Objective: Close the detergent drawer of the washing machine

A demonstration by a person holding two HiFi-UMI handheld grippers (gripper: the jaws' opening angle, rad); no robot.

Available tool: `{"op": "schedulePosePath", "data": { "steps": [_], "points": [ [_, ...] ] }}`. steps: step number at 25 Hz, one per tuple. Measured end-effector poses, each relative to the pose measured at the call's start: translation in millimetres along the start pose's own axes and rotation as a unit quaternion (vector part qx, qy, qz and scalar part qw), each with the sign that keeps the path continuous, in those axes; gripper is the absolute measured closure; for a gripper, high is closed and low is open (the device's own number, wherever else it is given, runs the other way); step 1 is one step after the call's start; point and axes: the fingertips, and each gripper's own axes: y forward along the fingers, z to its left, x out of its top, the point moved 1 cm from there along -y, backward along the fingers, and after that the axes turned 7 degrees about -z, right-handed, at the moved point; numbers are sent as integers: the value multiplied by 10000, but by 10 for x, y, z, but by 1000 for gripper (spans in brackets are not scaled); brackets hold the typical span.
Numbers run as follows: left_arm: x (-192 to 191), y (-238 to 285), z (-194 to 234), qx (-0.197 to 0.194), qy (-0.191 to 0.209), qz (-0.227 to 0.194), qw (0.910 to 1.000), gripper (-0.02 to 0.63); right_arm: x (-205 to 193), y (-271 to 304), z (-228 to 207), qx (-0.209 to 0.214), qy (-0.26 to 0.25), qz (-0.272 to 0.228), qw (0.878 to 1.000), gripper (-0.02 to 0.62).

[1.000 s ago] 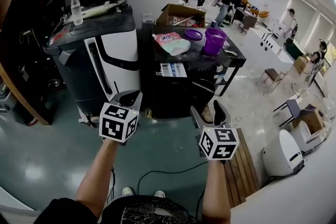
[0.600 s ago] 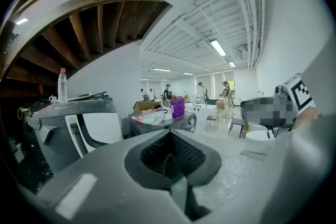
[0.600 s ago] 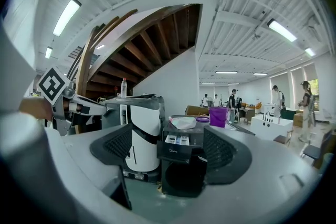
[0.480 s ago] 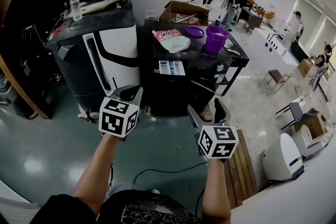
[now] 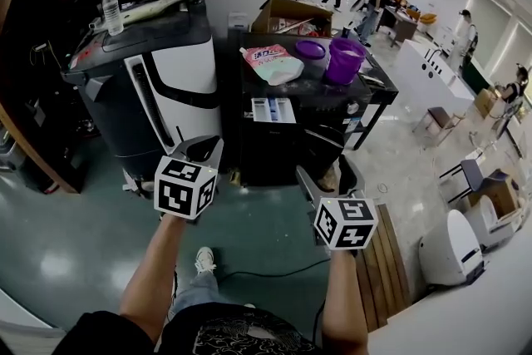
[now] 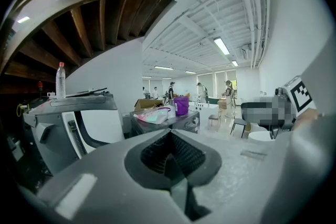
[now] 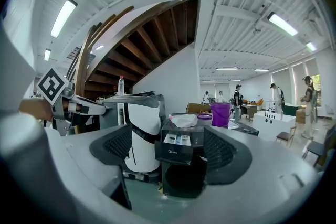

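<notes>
Two hand-held grippers hover side by side above the green floor (image 5: pixel 75 237), both short of the black washing machine (image 5: pixel 278 147) and touching nothing. The detergent drawer (image 5: pixel 273 110) stands pulled out from the top front of that machine, its white and blue compartments open to the ceiling. In the head view it lies ahead of both grippers, roughly between their lines and clearly apart from each. The right gripper (image 5: pixel 330 179) has its jaws spread wide with nothing gripped. In the right gripper view the drawer (image 7: pixel 177 139) and the machine's dark body (image 7: pixel 184 181) show in the gap between the two ribbed pads (image 7: pixel 116 145), but farther off, not in contact. The left gripper (image 5: pixel 202 152) has its jaws pressed together on nothing; in the left gripper view its pads (image 6: pixel 184 152) meet in a tight V, and the machine's top (image 6: pixel 173 119) sits beyond them, a little right of centre. On top of the washing machine rest a detergent bag (image 5: pixel 271 64), a purple bucket (image 5: pixel 343 61) and a purple lid (image 5: pixel 309 50), with a cardboard box (image 5: pixel 287 15) behind. To the machine's left stands a white and black unit (image 5: pixel 170 87) carrying a plastic bottle (image 5: pixel 109 8).
</notes>
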Motion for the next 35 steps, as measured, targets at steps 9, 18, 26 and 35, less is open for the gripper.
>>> {"op": "schedulePosePath", "data": {
  "steps": [9,18,26,35],
  "points": [
    [14,604,562,-302,-60,12,9995,605,23,728,7,-278,27,72,9996,163],
    [108,1210,1153,-782,-132,64,9968,604,140,1433,83,-688,62,200,9974,164],
    [157,1574,1492,-1149,-169,18,9932,605,198,1823,148,-1015,39,259,9945,163],
    [111,1790,1657,-1465,-165,49,9891,604,135,2006,198,-1293,163,270,9911,163]
  ]
}}
